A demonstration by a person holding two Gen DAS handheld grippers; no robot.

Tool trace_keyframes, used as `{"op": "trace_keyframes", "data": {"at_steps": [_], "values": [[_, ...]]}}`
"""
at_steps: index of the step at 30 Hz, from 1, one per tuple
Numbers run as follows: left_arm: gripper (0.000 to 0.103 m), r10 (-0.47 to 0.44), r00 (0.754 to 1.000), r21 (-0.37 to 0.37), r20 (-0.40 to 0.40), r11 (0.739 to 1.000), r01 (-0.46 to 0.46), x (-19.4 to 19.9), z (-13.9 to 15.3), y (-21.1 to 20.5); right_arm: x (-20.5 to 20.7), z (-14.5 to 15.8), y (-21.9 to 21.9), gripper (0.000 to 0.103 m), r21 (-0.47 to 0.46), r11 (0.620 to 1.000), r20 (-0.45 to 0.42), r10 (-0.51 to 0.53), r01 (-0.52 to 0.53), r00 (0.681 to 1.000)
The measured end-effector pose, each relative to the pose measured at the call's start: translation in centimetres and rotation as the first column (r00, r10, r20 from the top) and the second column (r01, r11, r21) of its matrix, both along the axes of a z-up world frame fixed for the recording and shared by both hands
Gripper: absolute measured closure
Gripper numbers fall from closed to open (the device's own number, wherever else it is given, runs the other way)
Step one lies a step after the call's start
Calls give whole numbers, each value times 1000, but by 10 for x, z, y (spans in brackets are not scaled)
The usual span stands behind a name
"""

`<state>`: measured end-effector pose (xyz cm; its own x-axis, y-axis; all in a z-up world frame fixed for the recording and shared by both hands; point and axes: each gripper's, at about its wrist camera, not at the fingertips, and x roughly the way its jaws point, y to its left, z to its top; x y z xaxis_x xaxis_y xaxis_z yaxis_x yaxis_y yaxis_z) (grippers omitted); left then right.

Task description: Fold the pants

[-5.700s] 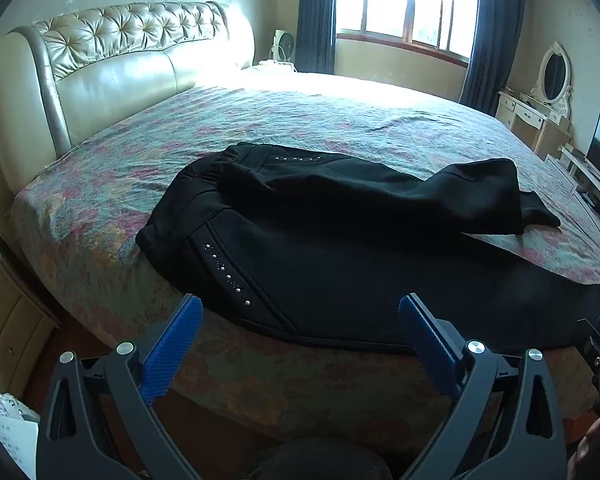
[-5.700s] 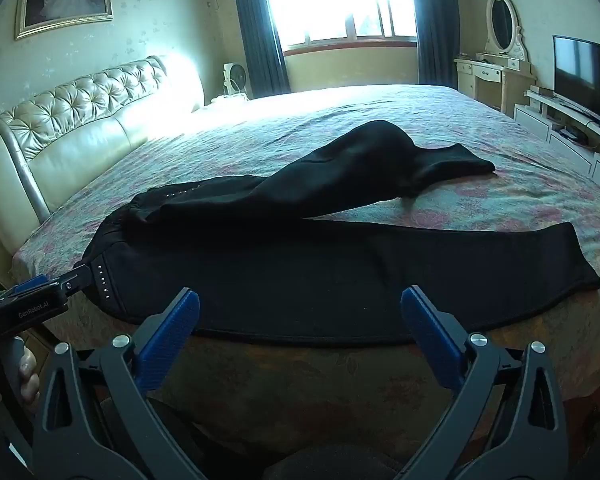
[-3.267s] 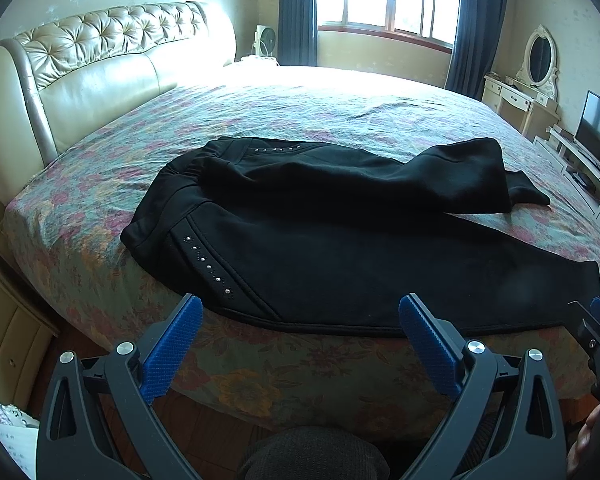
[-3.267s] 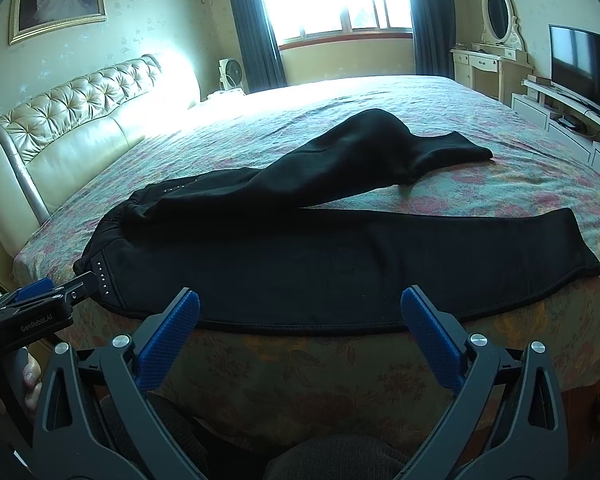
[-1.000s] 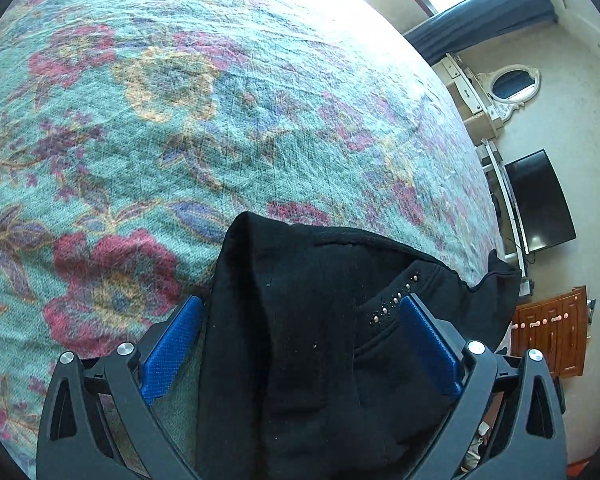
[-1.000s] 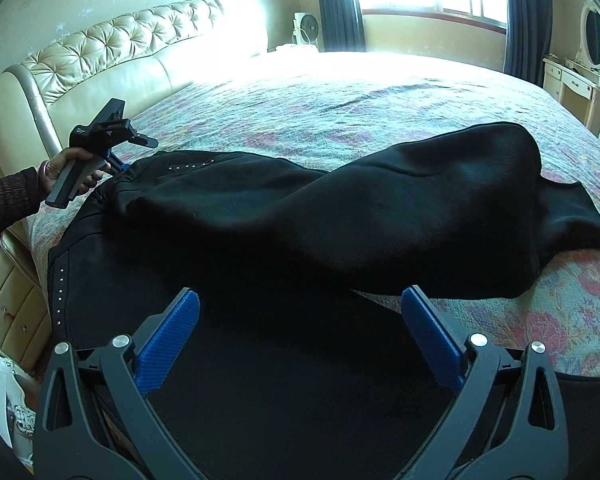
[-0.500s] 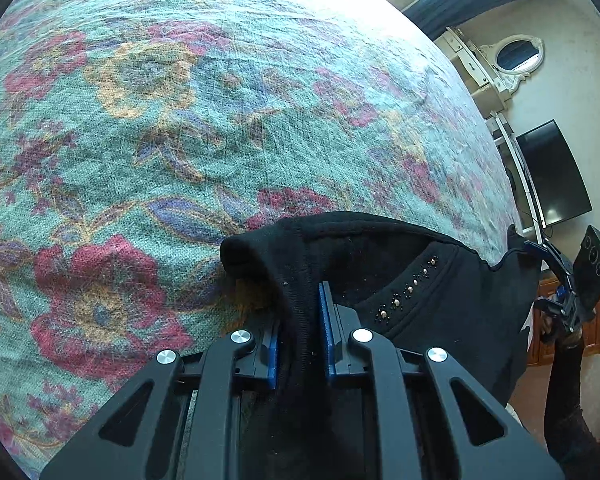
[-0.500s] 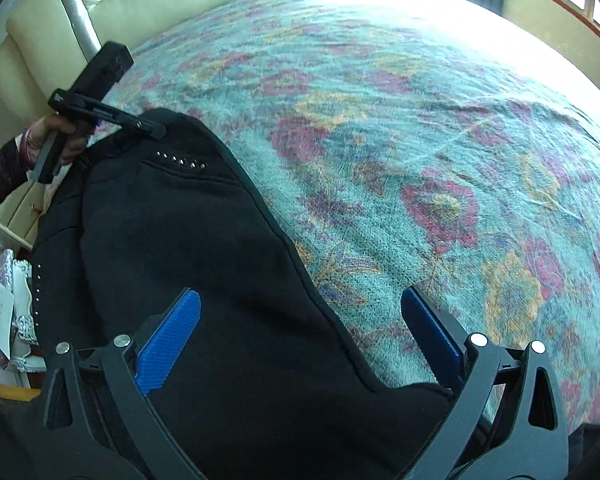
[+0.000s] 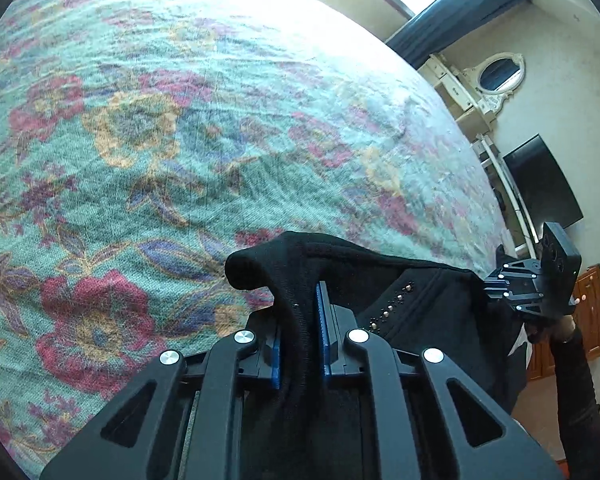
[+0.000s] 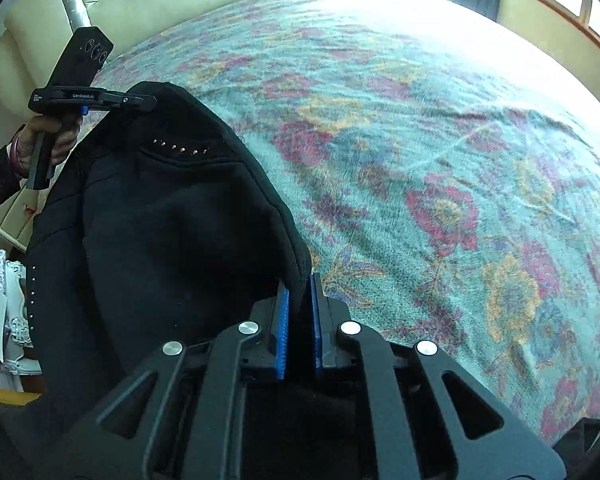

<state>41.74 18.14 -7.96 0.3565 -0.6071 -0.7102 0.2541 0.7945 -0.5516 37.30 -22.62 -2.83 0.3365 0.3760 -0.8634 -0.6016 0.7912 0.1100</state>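
Observation:
The black pants (image 9: pixel 420 308) have a row of studs near the waist and are held off the floral bedspread (image 9: pixel 180 120). My left gripper (image 9: pixel 298 320) is shut on the waistband edge, a bunch of cloth sticking out past the blue pads. My right gripper (image 10: pixel 298 312) is shut on the pants' (image 10: pixel 160 240) far edge. Each gripper shows in the other's view: the right gripper (image 9: pixel 496 284) at the right, the left gripper (image 10: pixel 152 102) at the upper left, both shut on cloth.
The cream tufted headboard (image 10: pixel 120 0) stands behind the left hand. A dresser with an oval mirror (image 9: pixel 500 76) and a dark TV (image 9: pixel 540 180) stand by the far wall. A white ornate bedside piece (image 10: pixel 16 312) is at the bed's corner.
My right gripper has shut on the pants' edge; half a second ago it was open. My left gripper stays shut on the waistband. The pants have lifted a little off the bed.

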Motion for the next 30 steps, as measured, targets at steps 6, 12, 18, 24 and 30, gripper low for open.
{"op": "trace_keyframes", "data": {"at_steps": [6,12,18,24,30], "values": [[89,51,985,-196,166,980,-17,-42,45,30,-101,69,19,94,-91,996,339,31,0,940],[89,61,965,-306,256,952,21,-117,60,51,-239,40,65,94,-305,951,473,188,-40,861],[66,161,975,-410,154,908,-85,-195,13,88,-317,-41,96,83,-393,910,357,286,-134,889],[40,325,946,-418,6,860,-293,-259,-19,113,-318,-4,48,34,1,998,266,-68,70,962],[28,406,911,-527,-63,762,-376,-291,-26,105,-287,-2,-41,34,434,778,-124,-448,454,886]]}}
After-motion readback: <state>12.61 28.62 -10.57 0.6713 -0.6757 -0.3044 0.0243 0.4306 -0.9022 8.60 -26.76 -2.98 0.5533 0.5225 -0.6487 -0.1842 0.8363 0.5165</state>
